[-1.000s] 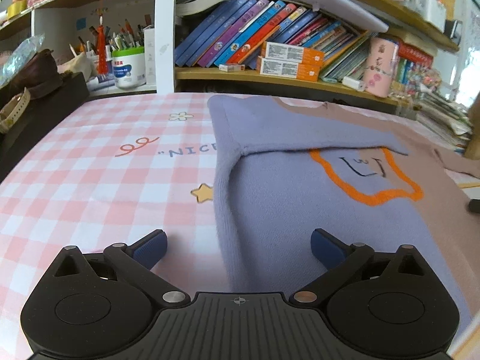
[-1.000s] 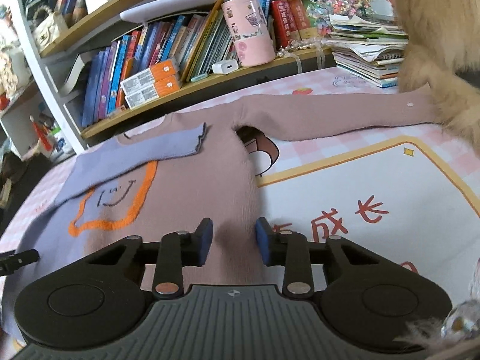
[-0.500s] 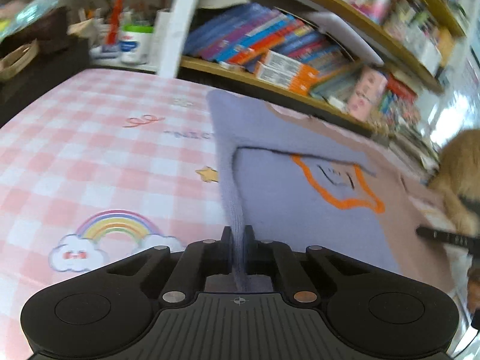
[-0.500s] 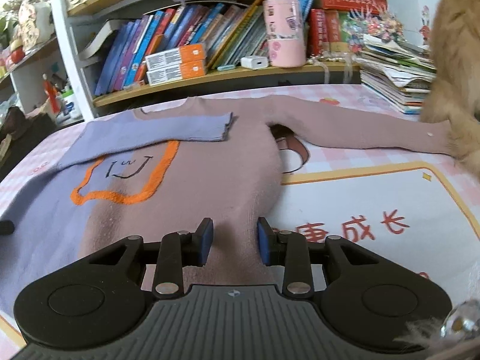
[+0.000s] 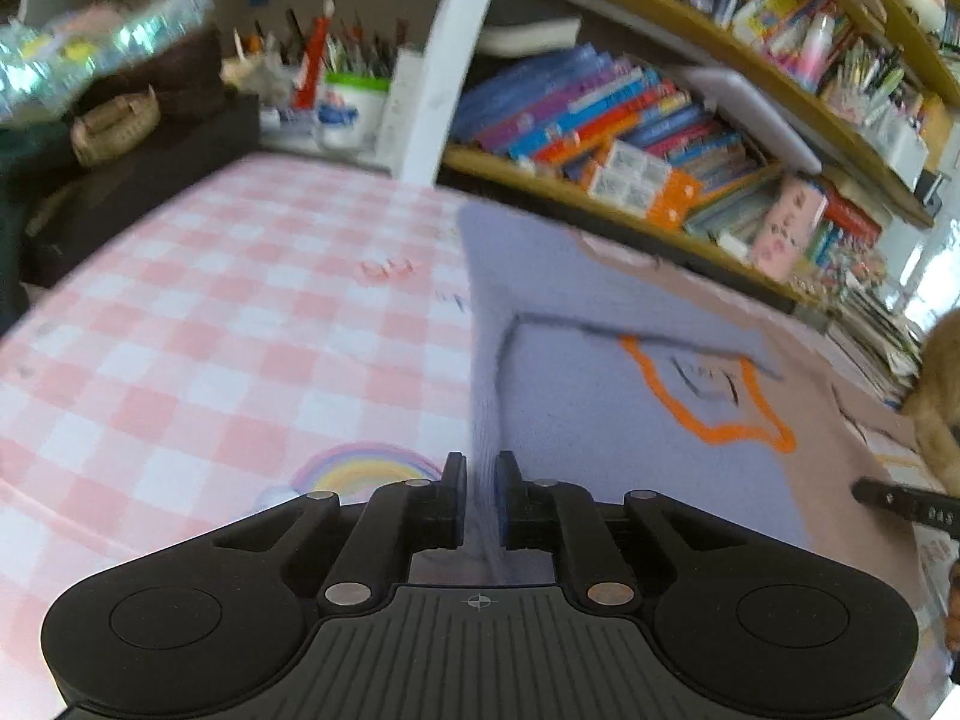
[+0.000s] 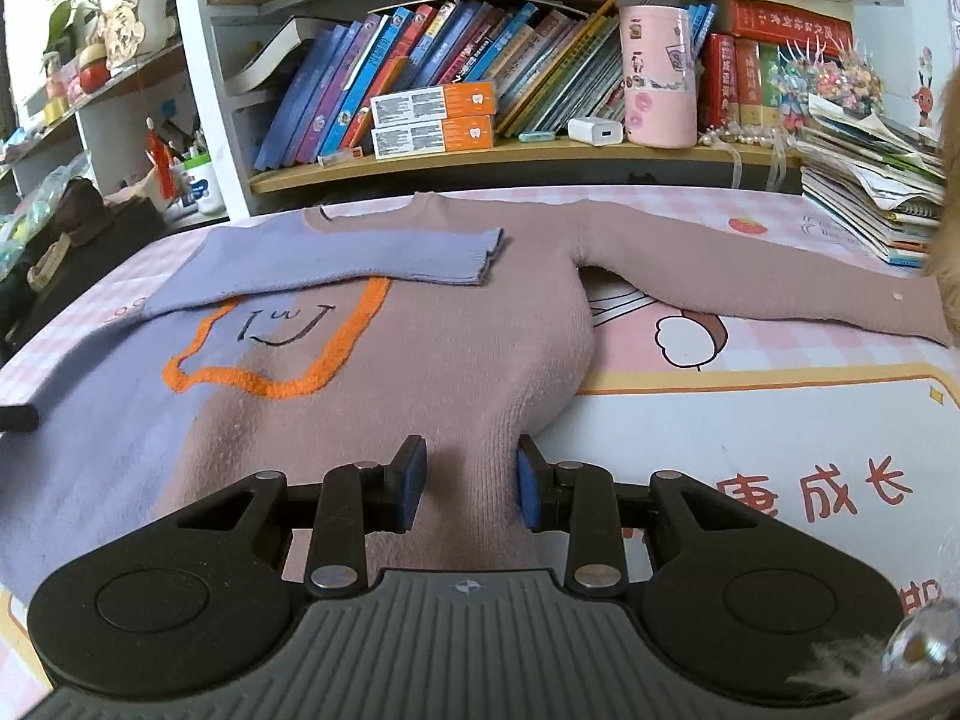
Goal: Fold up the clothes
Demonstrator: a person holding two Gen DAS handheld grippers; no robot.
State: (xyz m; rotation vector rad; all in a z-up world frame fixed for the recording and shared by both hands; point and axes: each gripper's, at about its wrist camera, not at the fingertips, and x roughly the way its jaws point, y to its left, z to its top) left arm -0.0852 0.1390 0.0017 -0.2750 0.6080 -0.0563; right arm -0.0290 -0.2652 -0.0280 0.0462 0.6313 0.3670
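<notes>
A sweater [image 6: 420, 360], half lilac and half dusty pink with an orange outline and a small face, lies flat on the table. Its lilac sleeve [image 6: 360, 258] is folded across the chest. The pink sleeve [image 6: 750, 276] stretches out to the right. My left gripper [image 5: 478, 492] is shut on the lilac side edge of the sweater [image 5: 600, 408] near the hem. At the pink side of the hem, my right gripper [image 6: 471, 489] holds a bunched ridge of fabric between its blue pads. Its tip shows as a dark bar [image 5: 900, 501] in the left wrist view.
A pink checked tablecloth [image 5: 240, 330] covers the table, with a white printed mat [image 6: 780, 420] on the right. Bookshelves [image 6: 480, 150] run along the back edge. A stack of books [image 6: 870, 198] and an orange furry animal [image 5: 942, 408] sit at the far right.
My left gripper went from wide open to shut on the sweater's lilac edge and has lifted, tilting the view. My right gripper has kept its hold and moved back a little.
</notes>
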